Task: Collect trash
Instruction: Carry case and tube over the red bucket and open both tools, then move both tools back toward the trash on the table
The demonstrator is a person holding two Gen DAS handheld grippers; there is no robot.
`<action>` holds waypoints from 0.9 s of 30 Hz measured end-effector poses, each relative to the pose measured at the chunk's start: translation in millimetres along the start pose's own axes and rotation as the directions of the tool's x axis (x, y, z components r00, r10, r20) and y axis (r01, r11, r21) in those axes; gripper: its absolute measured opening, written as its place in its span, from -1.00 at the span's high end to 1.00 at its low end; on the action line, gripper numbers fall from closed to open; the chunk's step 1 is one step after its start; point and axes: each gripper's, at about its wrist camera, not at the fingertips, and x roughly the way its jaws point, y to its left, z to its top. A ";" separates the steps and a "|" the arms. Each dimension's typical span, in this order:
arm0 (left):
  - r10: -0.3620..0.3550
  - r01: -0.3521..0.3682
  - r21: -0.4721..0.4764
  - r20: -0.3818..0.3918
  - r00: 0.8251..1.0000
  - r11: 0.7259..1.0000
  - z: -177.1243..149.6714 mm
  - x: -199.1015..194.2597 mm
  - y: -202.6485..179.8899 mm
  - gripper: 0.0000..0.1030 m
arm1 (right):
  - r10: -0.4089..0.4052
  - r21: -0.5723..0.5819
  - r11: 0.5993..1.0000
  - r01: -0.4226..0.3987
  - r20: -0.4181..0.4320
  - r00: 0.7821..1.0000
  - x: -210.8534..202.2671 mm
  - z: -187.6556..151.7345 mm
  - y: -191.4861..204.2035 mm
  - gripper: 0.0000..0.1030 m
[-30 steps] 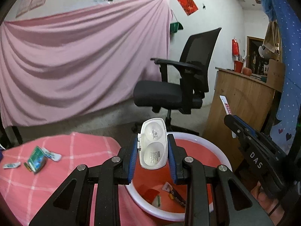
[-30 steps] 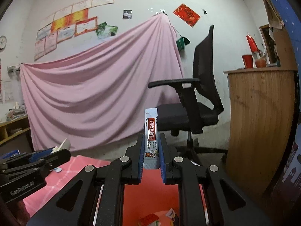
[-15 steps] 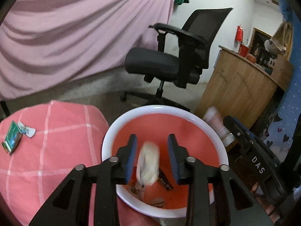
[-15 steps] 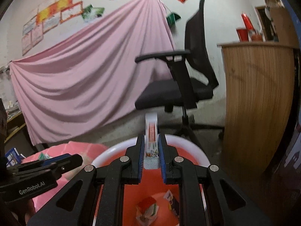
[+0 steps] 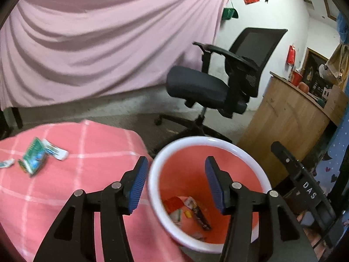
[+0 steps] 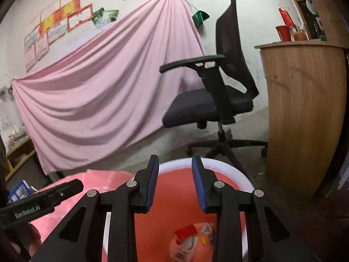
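A red bin with a white rim [image 5: 196, 140] stands beside the pink checked table [image 5: 65, 185]; several pieces of trash [image 5: 189, 209] lie at its bottom. My left gripper [image 5: 174, 182] is open and empty over the bin's left rim. My right gripper [image 6: 175, 182] is open and empty above the bin [image 6: 231, 168], with trash [image 6: 189, 240] visible below. A green packet [image 5: 33, 156] and a white wrapper [image 5: 54, 150] lie on the table at the left. The right gripper's body [image 5: 305, 187] shows at the left view's right edge.
A black office chair [image 5: 218, 83] stands behind the bin. A wooden counter [image 6: 305, 109] is to the right. A pink sheet [image 5: 98, 43] hangs along the back wall. A small white scrap [image 5: 5, 163] lies at the table's left edge.
Both grippers opened over the bin. The white blister pack dropped from the left and the sachet from the right. Both cameras tilted down toward the bin.
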 end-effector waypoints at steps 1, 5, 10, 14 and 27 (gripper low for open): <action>0.018 -0.018 0.000 0.015 1.000 1.000 1.8 -7.2 5.7 -0.03 | 0.010 -0.004 1.000 -0.010 0.009 1.000 -0.9 0.8 5.4 0.21; 0.064 -0.062 -0.021 0.074 0.995 0.998 3.7 -31.2 24.5 -0.17 | 0.049 -0.021 0.999 -0.048 0.049 0.998 -6.1 4.0 26.5 0.05; 0.134 -0.125 -0.066 0.157 0.979 0.990 4.6 -64.7 55.1 -0.61 | 0.088 -0.022 0.996 -0.086 0.109 0.990 -12.2 7.7 51.3 -0.48; 0.207 -0.189 -0.097 0.247 0.947 0.977 -1.0 -90.8 79.0 -0.74 | 0.134 -0.026 0.991 -0.132 0.171 0.976 -18.9 8.9 70.8 -0.72; 0.390 -0.355 -0.162 0.426 0.817 0.921 -40.0 -164.5 155.8 -0.97 | 0.260 -0.143 0.963 -0.226 0.295 0.920 -27.7 -1.9 147.6 -1.00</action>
